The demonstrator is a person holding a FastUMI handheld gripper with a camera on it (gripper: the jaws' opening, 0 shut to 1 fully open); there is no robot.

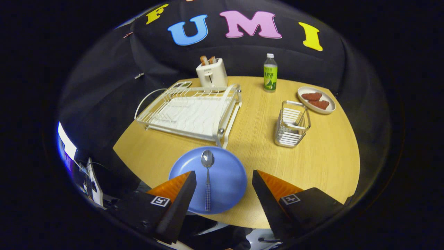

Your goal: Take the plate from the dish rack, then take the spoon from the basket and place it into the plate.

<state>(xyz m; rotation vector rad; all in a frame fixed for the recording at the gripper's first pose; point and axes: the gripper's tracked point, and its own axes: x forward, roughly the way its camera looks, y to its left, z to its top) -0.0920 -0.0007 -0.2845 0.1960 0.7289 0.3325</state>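
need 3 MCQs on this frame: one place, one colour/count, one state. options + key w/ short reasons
1. Where is the spoon?
A. in the basket
B. on the plate
C. in the rack

2. What colour is the plate?
A. blue
B. white
C. red

3. How is the gripper?
A. shut on the spoon
B. shut on the plate
C. open, holding nothing

Key:
1. B: the spoon lies on the plate between the fingers, bowl pointing toward the rack, while the basket stands apart beyond the right finger.
2. A: the plate just ahead of the fingers is blue; the small dish beyond the basket is the pale one.
3. C: the fingers stand wide apart on either side of the plate, pressing on nothing.
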